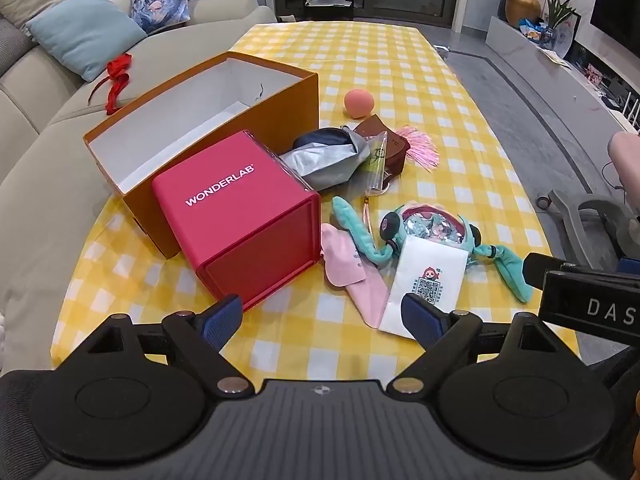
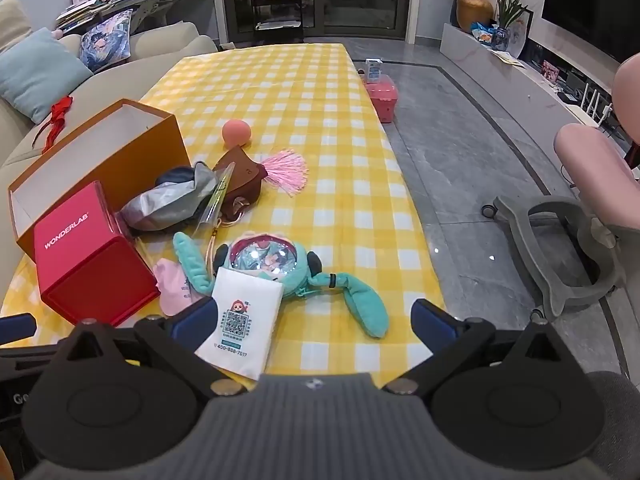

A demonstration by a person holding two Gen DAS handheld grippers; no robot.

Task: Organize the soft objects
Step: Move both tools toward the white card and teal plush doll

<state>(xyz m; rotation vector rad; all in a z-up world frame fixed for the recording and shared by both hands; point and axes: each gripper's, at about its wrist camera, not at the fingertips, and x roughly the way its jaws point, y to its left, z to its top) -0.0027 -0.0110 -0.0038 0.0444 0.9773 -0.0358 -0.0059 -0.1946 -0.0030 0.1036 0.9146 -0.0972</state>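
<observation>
While both grippers, left (image 1: 322,318) and right (image 2: 314,318), gape empty, the near-edge plush (image 2: 280,268) wants a central pinch, avoiding the pouch (image 2: 240,320).

Beige sofa (image 1: 48,152) left of the table — blue cushion (image 1: 80,32) and red ribbon (image 1: 116,80) on it. Grey tiled floor (image 2: 460,184) right — pink chair (image 2: 592,168), gold vase (image 2: 474,12), small pink case (image 2: 382,96).

I count two boxes on the table: one orange open box (image 1: 192,120) and one red WONDERLAB box (image 1: 240,220). I also see one peach ball (image 1: 359,102), one teal plush (image 2: 280,264), one white packet (image 2: 240,320), one pink tassel (image 2: 286,172).
</observation>
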